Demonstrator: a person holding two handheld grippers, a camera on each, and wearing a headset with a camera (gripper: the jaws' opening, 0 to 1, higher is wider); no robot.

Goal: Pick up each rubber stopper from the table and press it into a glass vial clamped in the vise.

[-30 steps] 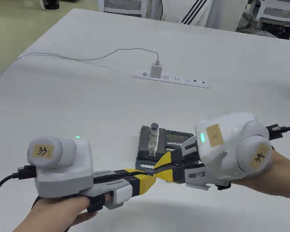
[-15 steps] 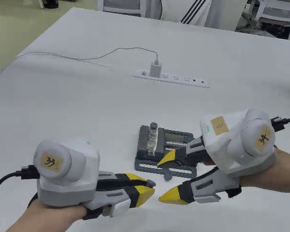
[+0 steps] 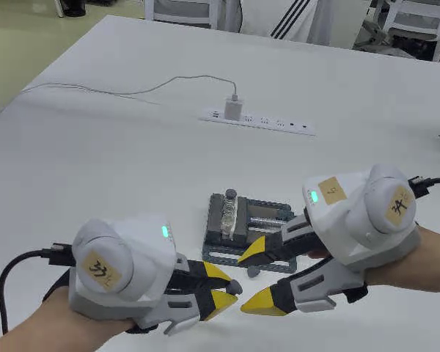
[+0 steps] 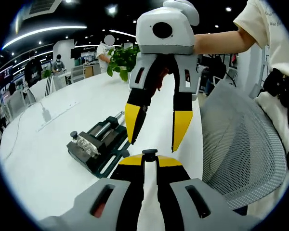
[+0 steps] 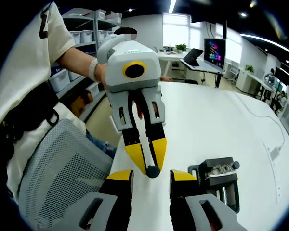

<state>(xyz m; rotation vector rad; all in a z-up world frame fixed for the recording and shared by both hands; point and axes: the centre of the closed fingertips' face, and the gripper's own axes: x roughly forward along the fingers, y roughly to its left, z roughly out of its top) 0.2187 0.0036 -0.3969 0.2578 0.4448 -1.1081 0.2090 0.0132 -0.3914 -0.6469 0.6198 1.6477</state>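
My left gripper (image 3: 227,290) is shut on a small dark rubber stopper (image 3: 235,286), pinched at its yellow tips. The same stopper (image 4: 149,154) shows at the jaw ends in the left gripper view. Facing it tip to tip, my right gripper (image 3: 253,280) stands open, one jaw on each side of the stopper (image 5: 152,171) without touching it. Just behind them a dark vise (image 3: 246,224) clamps a glass vial (image 3: 230,210), upright, with a dark stopper on top.
A white power strip (image 3: 257,119) with a plugged charger and its cable lies far back on the white table (image 3: 117,154). A grey mesh chair (image 4: 241,144) stands off the table's near edge. A green plant (image 4: 120,60) is at the far right.
The two grippers were tip to tip a second ago. The right gripper has opened and drawn back to the right. The stopper stays in the left gripper, which has rolled.
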